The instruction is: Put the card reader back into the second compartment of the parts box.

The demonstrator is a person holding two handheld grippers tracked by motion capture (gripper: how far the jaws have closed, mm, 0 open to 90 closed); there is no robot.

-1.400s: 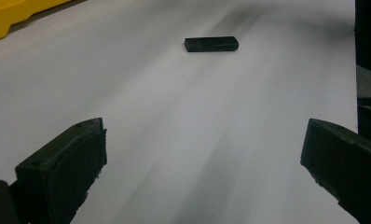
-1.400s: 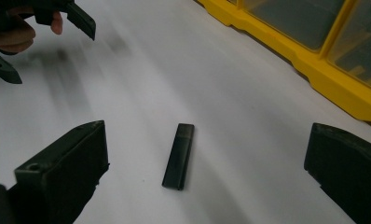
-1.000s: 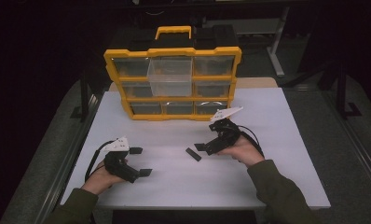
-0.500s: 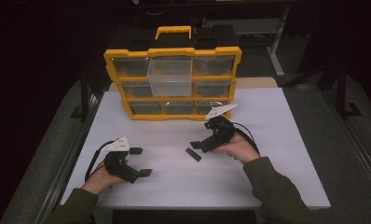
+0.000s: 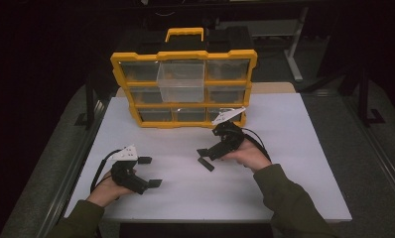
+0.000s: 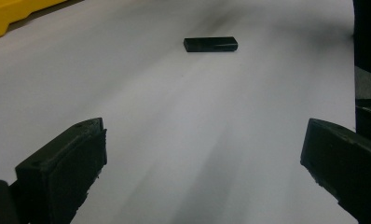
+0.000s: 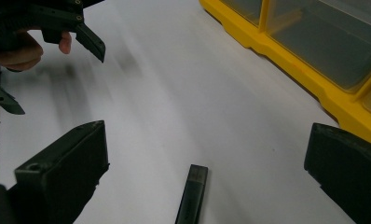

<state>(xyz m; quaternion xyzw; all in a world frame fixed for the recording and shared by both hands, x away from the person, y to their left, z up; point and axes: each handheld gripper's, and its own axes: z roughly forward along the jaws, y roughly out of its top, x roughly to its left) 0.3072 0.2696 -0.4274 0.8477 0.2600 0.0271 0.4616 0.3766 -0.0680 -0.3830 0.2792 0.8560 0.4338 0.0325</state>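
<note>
Right tool (image 5: pixel 204 158) hangs, jaws apart, over the small black stick (image 7: pixel 192 193); left tool (image 5: pixel 150 172) idles, spread — closing skewed could skid it across the counter (image 5: pixel 295 148).

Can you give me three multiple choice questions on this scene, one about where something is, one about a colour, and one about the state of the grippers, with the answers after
1. Where does the small black stick lie?
A. inside a drawer
B. on the white table, just in front of the right gripper
C. between the left gripper's jaws

2. What colour is the frame of the organizer box?
A. yellow
B. blue
C. grey

3. How do the two grippers stand?
A. both shut
B. left shut, right open
C. both open and holding nothing

Answers: 1 B, the high view shows it on the table by the right gripper. 2 A, the frame is yellow with clear drawers. 3 C, each gripper view shows its jaws wide apart, and the left gripper has only table between them.
</note>
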